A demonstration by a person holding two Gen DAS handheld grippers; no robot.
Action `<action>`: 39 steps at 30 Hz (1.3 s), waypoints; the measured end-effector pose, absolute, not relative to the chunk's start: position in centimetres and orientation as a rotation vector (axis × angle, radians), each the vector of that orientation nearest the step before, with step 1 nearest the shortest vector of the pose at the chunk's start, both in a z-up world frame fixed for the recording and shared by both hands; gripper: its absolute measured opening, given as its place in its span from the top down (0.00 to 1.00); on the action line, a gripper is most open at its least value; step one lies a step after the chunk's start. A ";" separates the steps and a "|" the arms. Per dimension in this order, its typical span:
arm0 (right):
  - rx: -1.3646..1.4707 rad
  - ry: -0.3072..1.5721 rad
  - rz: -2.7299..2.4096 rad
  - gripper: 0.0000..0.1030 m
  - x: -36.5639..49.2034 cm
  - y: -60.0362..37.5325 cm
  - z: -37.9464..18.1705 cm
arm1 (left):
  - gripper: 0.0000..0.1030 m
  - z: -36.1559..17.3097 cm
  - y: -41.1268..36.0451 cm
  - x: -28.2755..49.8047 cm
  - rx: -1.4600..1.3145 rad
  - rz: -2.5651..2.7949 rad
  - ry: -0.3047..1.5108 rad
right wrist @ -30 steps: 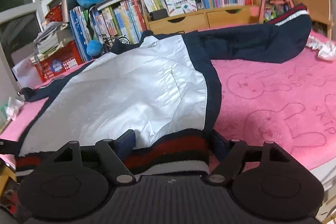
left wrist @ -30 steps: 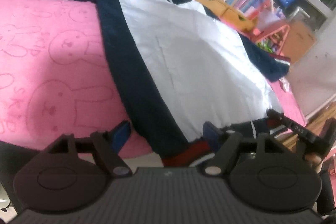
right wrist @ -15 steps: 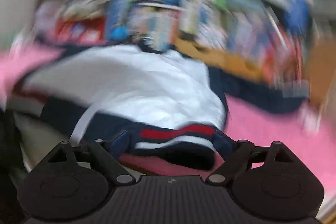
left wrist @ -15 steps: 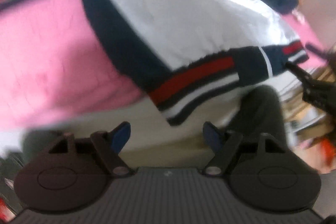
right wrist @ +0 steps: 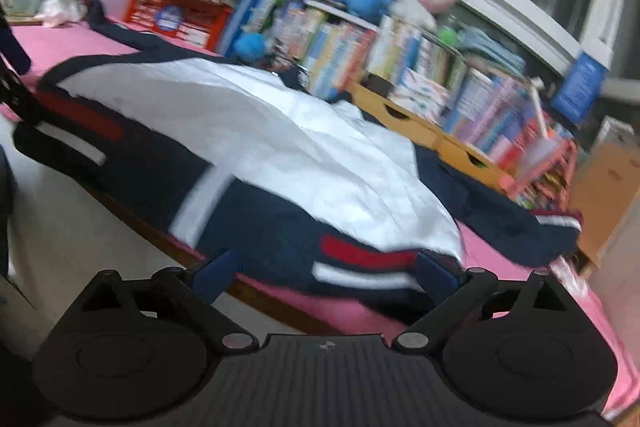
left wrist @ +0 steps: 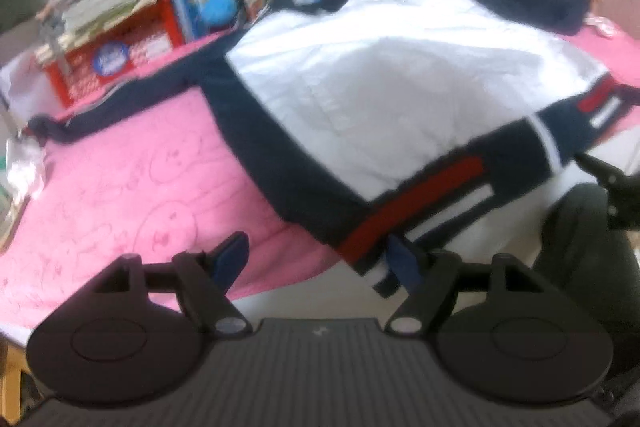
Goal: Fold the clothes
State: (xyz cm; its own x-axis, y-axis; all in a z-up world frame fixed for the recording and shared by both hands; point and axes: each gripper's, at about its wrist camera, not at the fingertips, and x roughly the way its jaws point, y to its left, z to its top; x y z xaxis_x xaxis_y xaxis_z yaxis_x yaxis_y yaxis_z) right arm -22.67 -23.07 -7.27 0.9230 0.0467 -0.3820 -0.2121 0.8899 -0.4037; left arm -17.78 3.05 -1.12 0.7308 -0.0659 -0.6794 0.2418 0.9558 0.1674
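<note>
A: Two claws, both with nothing in them. From the left wrist view, the left claw [left wrist: 320,259] stands apart; the jacket [left wrist: 400,75] lies spread on the pink blanket [left wrist: 120,179], its striped hem [left wrist: 416,211] hanging over the near edge, just beside one blue pad but not pinched.

B: Risk there?

A: I'd judge the overhanging hem could drag the jacket off the edge if it's nudged, and a grab that catches only the top layer would skew the fold. The red basket [left wrist: 116,55] behind holds what look like packets; too blurred to tell.

B: And the right wrist view?

A: The right claw [right wrist: 326,267] has just been opening and stands wide, the hem [right wrist: 360,259] lying between its pads, unpressed. One sleeve [right wrist: 516,223] lies stretched out to the side; left that way it may bunch. The shelf [right wrist: 360,43] holds books, plush toys on top.
</note>
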 end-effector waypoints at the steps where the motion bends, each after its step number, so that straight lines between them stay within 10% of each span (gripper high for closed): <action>1: -0.453 0.375 0.123 0.06 -23.0 -23.7 -7.5 | 0.28 -1.0 2.8 -18.2 0.248 -0.207 0.730; 21: -0.135 0.214 0.099 0.07 -19.0 -24.5 -1.4 | 0.25 -2.5 0.5 -17.9 0.438 -0.170 0.639; 29: -0.422 0.207 -0.013 0.03 -20.0 -23.2 -5.4 | 0.22 -2.4 2.4 -17.8 0.503 0.002 0.451; 34: -0.449 0.202 -0.085 0.25 -21.2 -24.1 -6.2 | 0.22 0.0 5.6 -18.0 0.537 0.195 0.341; 39: -0.304 0.127 0.000 0.23 -24.1 -27.2 -3.0 | 0.18 1.1 9.7 -18.8 0.342 0.090 0.501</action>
